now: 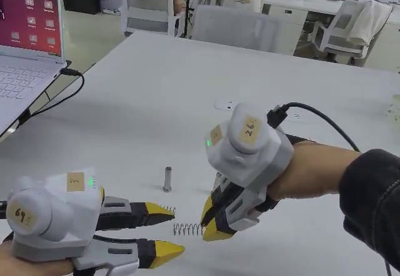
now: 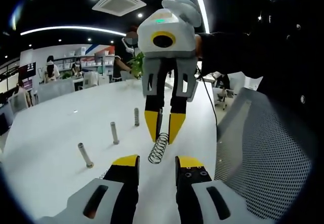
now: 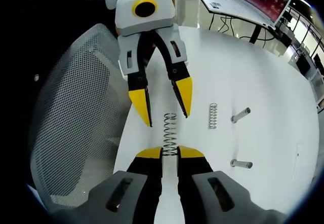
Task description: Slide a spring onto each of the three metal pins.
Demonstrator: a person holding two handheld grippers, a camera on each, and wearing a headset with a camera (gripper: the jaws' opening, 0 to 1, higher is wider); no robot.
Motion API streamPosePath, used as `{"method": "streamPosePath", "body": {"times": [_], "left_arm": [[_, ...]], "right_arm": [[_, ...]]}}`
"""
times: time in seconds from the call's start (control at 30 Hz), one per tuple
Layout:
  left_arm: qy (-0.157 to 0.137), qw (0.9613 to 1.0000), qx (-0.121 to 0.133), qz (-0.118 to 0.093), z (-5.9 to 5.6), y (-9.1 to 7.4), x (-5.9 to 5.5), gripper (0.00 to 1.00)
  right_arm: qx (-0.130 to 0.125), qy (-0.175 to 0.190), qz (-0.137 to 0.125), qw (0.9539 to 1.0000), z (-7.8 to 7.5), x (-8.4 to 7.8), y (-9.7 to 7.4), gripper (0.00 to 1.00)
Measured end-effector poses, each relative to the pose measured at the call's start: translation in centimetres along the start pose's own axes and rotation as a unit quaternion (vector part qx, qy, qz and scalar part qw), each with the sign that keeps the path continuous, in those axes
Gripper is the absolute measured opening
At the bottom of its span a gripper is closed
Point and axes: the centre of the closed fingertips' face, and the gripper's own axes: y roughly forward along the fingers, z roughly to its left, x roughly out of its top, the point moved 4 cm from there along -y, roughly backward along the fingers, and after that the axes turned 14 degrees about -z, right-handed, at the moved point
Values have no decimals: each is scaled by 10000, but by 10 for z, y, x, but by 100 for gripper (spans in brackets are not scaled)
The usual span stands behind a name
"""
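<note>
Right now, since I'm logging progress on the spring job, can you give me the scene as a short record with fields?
right gripper: shut on held spring
left gripper: open, facing it, holding nothing
loose spring: lying on table
pins: three upright; nearer two bare, farthest unclear
progress: no spring confirmed on a pin

Quick count: three metal pins standing on the counter: near pin, middle pin, far pin. Springs, I get two: one spring and a second spring. The faint coil by the left tool in the head view is probably that second one, too small to be sure. Two tools counting the right tool. One laptop.
</note>
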Motion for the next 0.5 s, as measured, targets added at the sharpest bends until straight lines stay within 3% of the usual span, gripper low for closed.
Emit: {"method": "streamPosePath", "body": {"times": [0.5], "left_arm": [[-4, 9999, -132, 50, -3, 1, -2, 8]], "right_arm": [[116, -209, -11, 9997, 3, 5, 5, 8]]}}
